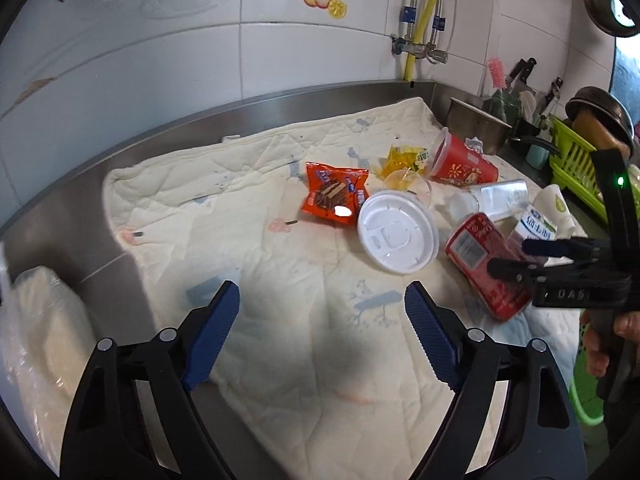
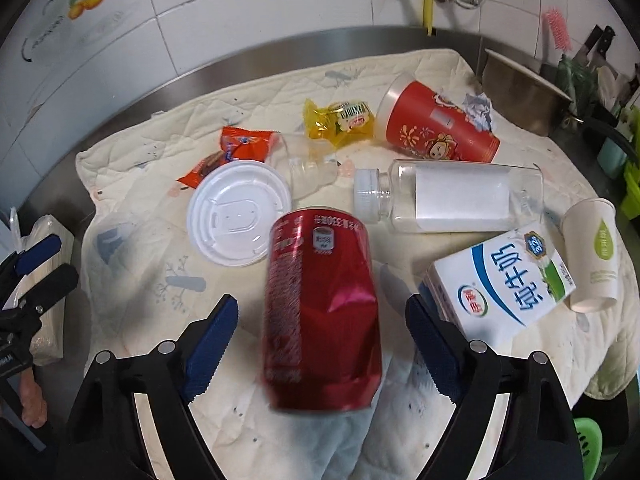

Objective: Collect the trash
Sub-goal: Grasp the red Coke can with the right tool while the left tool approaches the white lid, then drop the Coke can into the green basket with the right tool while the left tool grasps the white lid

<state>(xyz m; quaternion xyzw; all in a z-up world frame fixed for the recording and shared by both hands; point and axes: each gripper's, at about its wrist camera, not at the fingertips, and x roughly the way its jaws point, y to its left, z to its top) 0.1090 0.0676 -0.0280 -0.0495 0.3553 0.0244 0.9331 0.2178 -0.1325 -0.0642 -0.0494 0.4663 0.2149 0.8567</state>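
From the left wrist we look down and rightward across the quilted cloth (image 1: 280, 320) on the worktop, well back from the litter. From the right wrist we sit close above the red can (image 2: 320, 312). Both views share the white lid (image 1: 396, 232) and can.

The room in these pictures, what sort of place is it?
Most likely a home kitchen. A steel counter runs along a white tiled wall, water taps and a yellow pipe sit above it, and knives stand beside a green dish rack.
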